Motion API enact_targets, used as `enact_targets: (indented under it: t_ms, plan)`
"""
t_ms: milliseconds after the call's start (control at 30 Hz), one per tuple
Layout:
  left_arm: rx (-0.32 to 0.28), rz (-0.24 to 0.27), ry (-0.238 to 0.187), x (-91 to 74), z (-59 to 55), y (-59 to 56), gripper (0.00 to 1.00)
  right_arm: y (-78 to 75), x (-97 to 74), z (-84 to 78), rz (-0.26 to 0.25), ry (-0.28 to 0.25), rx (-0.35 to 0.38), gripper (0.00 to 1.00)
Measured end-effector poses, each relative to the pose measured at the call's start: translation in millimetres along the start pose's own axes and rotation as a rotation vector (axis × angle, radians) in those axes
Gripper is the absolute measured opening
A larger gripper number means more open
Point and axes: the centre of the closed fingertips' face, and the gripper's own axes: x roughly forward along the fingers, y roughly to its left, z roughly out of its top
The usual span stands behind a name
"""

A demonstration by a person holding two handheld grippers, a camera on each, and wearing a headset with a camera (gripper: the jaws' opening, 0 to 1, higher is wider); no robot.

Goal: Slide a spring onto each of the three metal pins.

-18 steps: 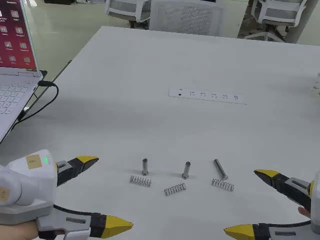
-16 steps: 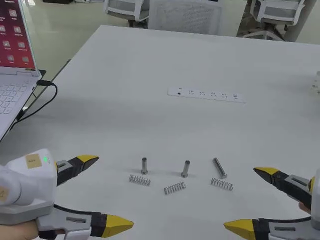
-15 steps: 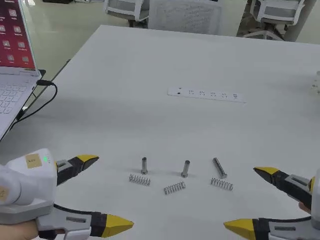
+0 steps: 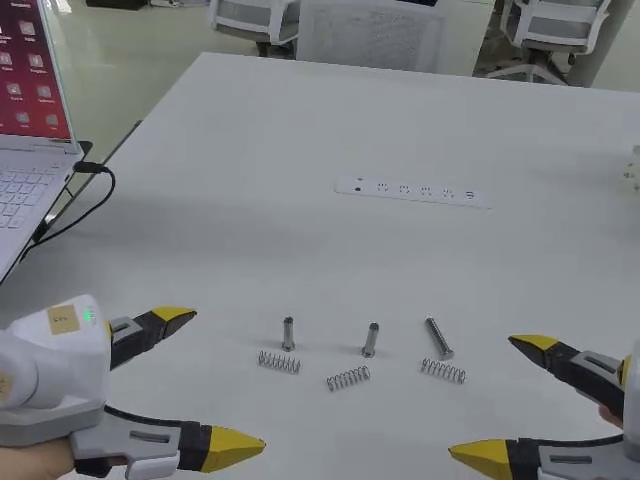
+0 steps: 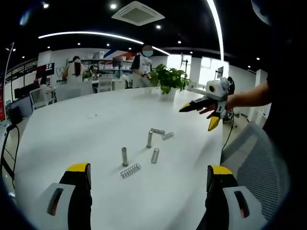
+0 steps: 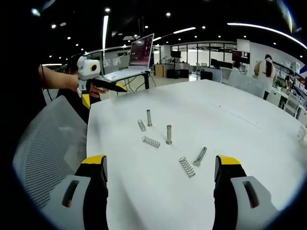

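Three metal pins sit near the table's front edge. The left pin [image 4: 288,333] and the middle pin [image 4: 371,339] stand upright; the right pin [image 4: 438,337] lies tilted. In front of each lies a loose spring: left [image 4: 279,362], middle [image 4: 348,377], right [image 4: 443,371]. My left gripper [image 4: 222,378] is open, left of the pins, holding nothing. My right gripper [image 4: 487,398] is open on the right, also holding nothing. In the left gripper view the nearest pin [image 5: 124,156] and spring [image 5: 130,170] lie ahead of the jaws. In the right gripper view the lying pin [image 6: 200,156] and a spring [image 6: 186,166] are closest.
A laptop [image 4: 25,120] with a black cable [image 4: 80,200] sits at the table's left edge. A white power strip [image 4: 412,191] lies mid-table. Office chairs [image 4: 370,30] stand at the far side. A potted plant [image 5: 168,79] and people are in the background.
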Motion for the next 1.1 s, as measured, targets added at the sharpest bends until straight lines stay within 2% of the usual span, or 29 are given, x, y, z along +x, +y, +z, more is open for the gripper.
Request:
enact_targets:
  t_ms: [900,1033,1100]
  plan:
    - [-0.005,-0.006,0.009,1.1,-4.1,-1.3,0.98,4.1,2.7,-1.4,0.019,0.016,-0.009,0.92]
    - [-0.014,-0.010,0.010,1.7,-11.0,-2.0,0.98,3.7,4.7,-8.0,0.019,0.020,0.005,0.92]
    - [-0.036,-0.026,0.000,2.2,-14.8,-4.4,0.98,3.5,5.8,-17.1,0.019,0.039,0.018,0.91]
